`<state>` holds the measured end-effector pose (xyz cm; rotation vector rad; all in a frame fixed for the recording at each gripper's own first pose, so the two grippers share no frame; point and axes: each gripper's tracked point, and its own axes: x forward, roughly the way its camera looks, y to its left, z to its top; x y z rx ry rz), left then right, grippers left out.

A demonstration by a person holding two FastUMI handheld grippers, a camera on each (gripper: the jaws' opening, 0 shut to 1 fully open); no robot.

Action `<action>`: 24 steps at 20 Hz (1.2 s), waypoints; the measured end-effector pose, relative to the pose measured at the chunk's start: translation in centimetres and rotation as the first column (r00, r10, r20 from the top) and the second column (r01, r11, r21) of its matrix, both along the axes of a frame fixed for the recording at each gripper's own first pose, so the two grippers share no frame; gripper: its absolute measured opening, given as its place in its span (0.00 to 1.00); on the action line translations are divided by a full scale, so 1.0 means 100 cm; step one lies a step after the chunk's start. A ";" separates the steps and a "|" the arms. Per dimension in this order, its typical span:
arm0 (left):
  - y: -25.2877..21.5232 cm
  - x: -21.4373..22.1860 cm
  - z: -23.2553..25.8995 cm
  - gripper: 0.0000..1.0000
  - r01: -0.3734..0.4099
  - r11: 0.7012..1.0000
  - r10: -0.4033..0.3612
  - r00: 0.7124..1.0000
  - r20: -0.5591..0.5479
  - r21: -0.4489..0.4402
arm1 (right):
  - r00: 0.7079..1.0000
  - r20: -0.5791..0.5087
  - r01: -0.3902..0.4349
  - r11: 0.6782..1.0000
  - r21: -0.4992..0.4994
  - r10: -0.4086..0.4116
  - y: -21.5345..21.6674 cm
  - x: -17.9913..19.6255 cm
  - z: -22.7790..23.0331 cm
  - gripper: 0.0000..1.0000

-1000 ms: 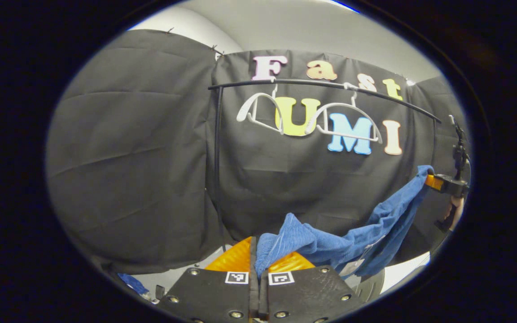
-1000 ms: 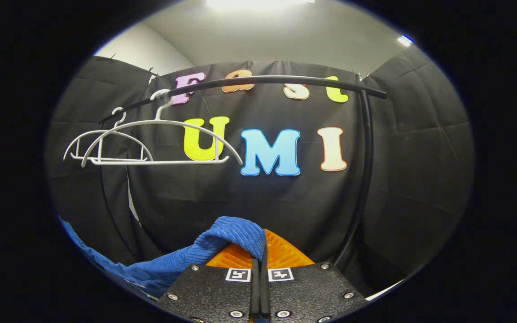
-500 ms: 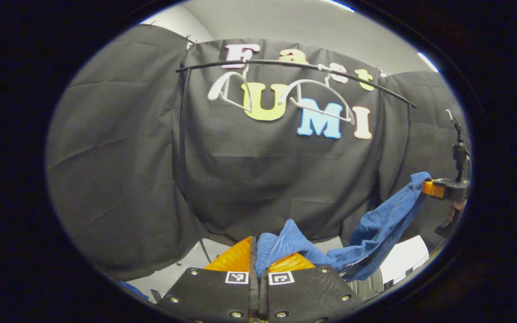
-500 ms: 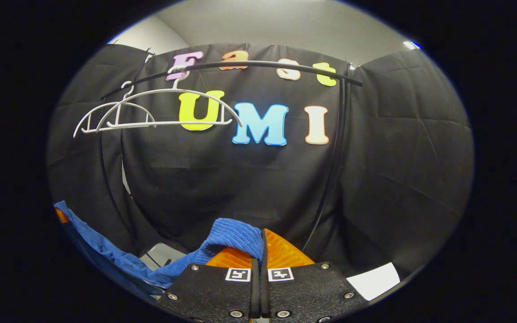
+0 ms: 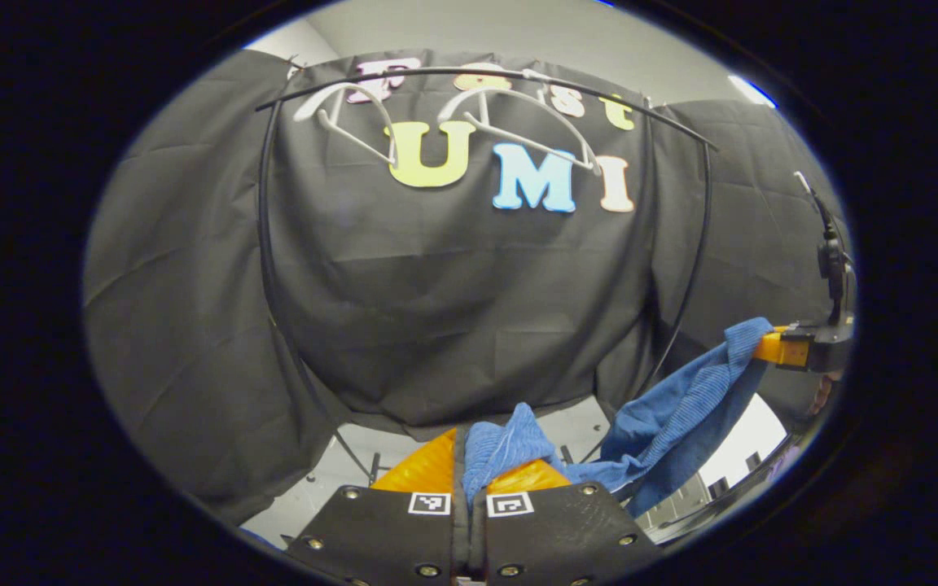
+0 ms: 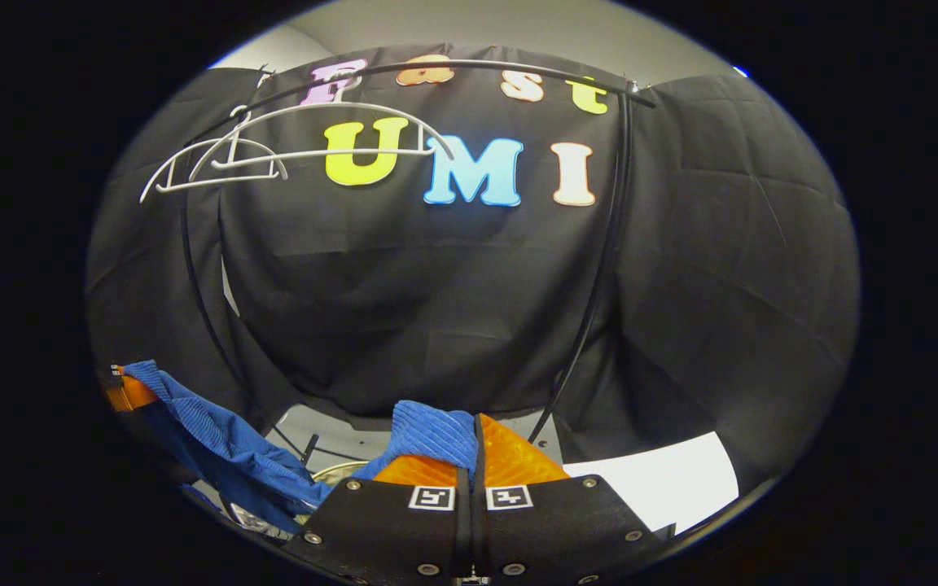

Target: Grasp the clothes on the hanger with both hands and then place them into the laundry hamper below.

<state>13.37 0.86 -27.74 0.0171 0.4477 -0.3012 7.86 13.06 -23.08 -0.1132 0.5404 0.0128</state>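
A blue ribbed garment [image 5: 672, 411] hangs stretched between both grippers, off the hangers. My left gripper [image 5: 469, 460] is shut on one bunched corner of it at the bottom of the left gripper view. Far right in that view, the right gripper [image 5: 770, 346] pinches the other end. In the right gripper view, my right gripper [image 6: 473, 443] is shut on a fold of the garment [image 6: 225, 439], which sags to the left toward the left gripper [image 6: 123, 391]. Two bare white hangers [image 6: 290, 150] hang on the black rail [image 6: 469, 67]. A curved rim [image 6: 339, 470], perhaps the hamper, peeks out below the cloth.
The rail's black uprights [image 5: 269, 268] [image 6: 599, 268] stand in front of the black cloth wall. Pale floor [image 6: 656, 480] shows low down, with the rack's feet [image 5: 371, 468] on it. A person's hand [image 5: 823, 395] holds the right gripper at the far right.
Both grippers have come down with the garment still held. The rail and hangers now sit higher in both views, and more floor shows at the bottom.
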 end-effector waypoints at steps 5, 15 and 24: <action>-0.012 0.002 -0.040 0.01 0.023 0.999 -0.022 0.998 -0.060 0.022 | 0.995 -0.092 0.029 0.998 0.052 -0.024 0.010 -0.011 -0.039 0.00; -0.032 0.017 -0.132 0.01 -0.006 1.000 0.004 0.985 -0.170 -0.014 | 0.950 -0.301 0.108 0.991 0.085 -0.078 0.008 -0.017 -0.155 0.00; -0.040 0.018 -0.216 0.01 0.001 1.000 0.005 0.967 -0.253 0.023 | 0.892 -0.436 0.133 0.991 0.005 -0.117 0.000 -0.035 -0.231 0.00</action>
